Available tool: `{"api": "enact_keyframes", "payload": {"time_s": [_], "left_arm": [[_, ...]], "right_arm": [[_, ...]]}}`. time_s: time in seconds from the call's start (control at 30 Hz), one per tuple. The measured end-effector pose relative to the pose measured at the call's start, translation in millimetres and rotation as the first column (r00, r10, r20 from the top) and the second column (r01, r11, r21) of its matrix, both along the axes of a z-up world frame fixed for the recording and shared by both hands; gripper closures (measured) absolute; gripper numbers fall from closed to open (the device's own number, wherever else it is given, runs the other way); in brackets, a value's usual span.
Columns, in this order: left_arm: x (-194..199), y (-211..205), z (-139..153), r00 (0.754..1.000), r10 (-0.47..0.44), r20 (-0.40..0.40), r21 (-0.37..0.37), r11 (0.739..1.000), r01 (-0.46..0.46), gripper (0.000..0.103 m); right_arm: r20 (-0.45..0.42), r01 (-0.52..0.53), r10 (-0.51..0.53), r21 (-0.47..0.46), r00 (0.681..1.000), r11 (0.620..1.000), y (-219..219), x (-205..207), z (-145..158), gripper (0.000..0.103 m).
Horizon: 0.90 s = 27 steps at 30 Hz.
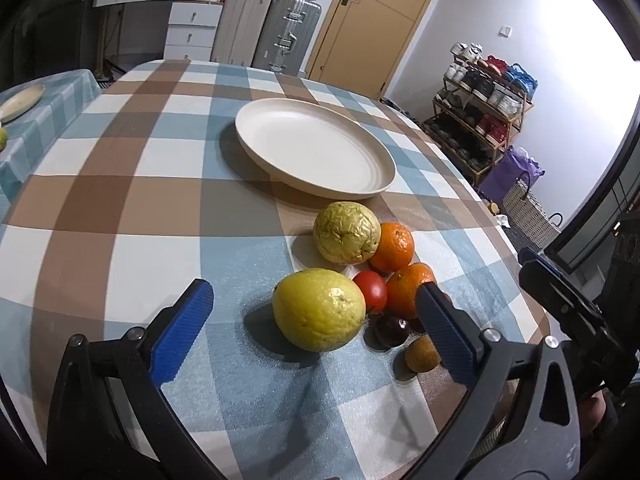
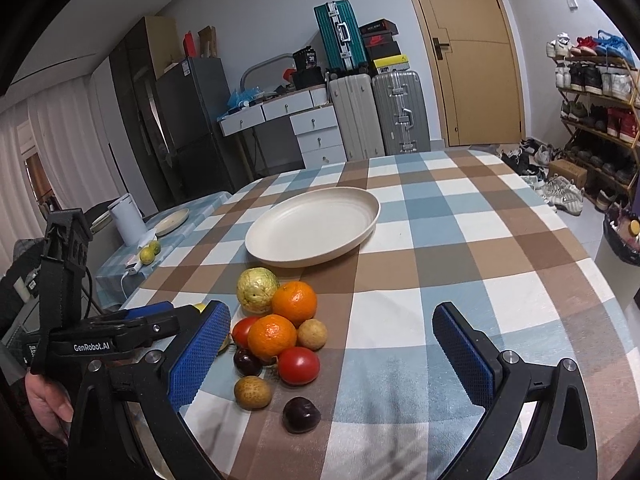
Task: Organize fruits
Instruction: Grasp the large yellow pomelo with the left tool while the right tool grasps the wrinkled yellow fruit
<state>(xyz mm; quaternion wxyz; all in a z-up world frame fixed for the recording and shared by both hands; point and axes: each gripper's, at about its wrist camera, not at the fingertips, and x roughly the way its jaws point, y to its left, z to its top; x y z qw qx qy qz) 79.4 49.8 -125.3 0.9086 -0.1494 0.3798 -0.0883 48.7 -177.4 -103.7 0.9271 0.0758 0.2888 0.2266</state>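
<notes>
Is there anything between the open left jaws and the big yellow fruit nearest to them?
Nothing visible. The left gripper is open, and the yellow fruit lies right before it, on the checked tablecloth. A tomato touches its far side.

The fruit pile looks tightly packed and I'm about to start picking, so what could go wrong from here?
1. The large yellow fruit touches the tomato; the open left hand-held gripper closing around it could nudge neighbours.
2. Round pieces like the dark plum may roll across the table.
3. The plate is shallow, so fruit might roll off it.
</notes>
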Motion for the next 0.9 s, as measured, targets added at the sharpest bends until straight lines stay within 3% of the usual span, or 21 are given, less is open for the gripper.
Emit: {"api": "enact_keyframes", "payload": {"time_s": [0.17,0.33,0.4,0.9], "left_arm": [[3.1,-5.4,-5.8,0.999,-0.03,-0.023,-0.036,0.999,0.029,0.015],[7.1,-5.9,-9.1,0.998,-0.064,-0.029,-0.076,0.995,0.062,0.048],[8.3,-4.3,-9.7,0.998,-0.066,-0.023,-0.085,0.994,0.064,0.056],[4.4,5.0,-9.0,0.997,-0.079,-0.004,-0.144,0.986,0.078,0.056]], "right_arm": [[-0.012,-0.007,0.007,0.001,1.0,1.0,2.8,6.4,-5.4,0.0],[-0.026,-0.012,0.012,0.0,1.0,1.0,5.4,12.0,-8.7,0.0],[-0.021,-0.014,0.014,0.003,1.0,1.0,5.8,11.9,-7.7,0.0],[-0.026,-0.048,0.047,-0.045,0.999,0.998,20.8,13.6,-4.2,0.0]]}}
